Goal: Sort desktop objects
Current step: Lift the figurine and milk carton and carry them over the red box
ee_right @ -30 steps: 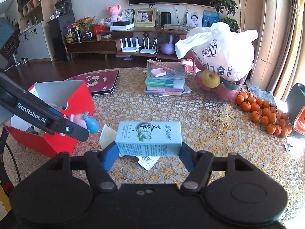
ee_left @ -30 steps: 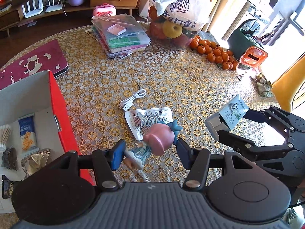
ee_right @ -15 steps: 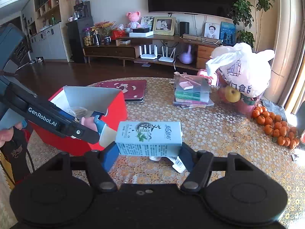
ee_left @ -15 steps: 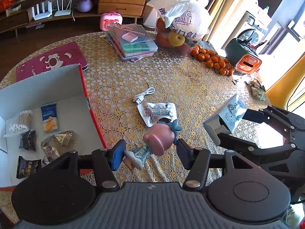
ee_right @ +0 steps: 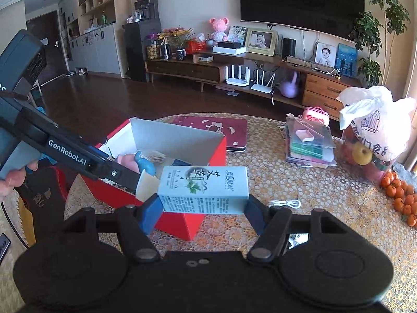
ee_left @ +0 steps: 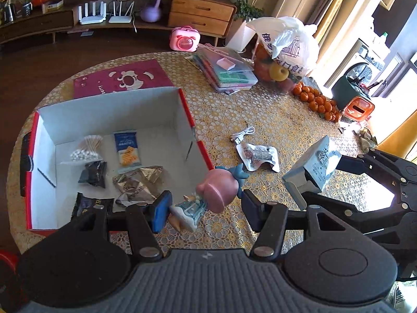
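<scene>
Over the red box's [ee_left: 188,116] near right corner, my left gripper [ee_left: 204,210] clamps a pink-headed figurine [ee_left: 208,198], beside it my right gripper [ee_right: 202,210] pinches a pale blue carton [ee_right: 203,189] above the table [ee_left: 260,120], snack packets [ee_left: 127,149] in box, white cable [ee_left: 242,133] and pouch [ee_left: 258,155] mid-table.

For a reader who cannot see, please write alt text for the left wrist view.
Left tongs hold a pink-headed figurine above the table, beside an open red box of snack packets. At right, other tongs hold a pale blue carton.
</scene>
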The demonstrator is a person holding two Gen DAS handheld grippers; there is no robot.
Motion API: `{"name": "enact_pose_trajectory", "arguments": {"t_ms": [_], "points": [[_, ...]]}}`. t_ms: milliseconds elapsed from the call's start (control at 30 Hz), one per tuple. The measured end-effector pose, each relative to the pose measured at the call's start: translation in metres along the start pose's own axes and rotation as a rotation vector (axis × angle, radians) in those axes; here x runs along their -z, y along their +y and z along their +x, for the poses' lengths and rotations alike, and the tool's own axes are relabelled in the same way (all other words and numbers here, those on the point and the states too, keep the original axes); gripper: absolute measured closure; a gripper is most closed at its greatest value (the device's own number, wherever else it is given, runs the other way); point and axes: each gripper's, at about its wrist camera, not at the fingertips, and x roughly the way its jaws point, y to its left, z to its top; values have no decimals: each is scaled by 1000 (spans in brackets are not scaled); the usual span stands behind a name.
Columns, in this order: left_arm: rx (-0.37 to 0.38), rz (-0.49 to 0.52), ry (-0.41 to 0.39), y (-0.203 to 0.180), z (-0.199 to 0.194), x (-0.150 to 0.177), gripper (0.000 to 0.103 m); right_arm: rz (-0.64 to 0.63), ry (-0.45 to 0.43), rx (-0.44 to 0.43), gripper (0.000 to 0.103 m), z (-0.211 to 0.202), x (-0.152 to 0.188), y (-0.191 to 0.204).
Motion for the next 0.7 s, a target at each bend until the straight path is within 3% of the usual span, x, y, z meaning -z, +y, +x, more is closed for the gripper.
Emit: {"name": "enact_pose_trajectory", "arguments": {"t_ms": [300, 700], "points": [[-39, -37, -29, 43, -13, -3, 46, -33, 0, -32, 35, 23, -20, 34], [-67, -91, -21, 93, -2, -3, 46, -65, 33, -52, 35, 63, -36, 59]]}}
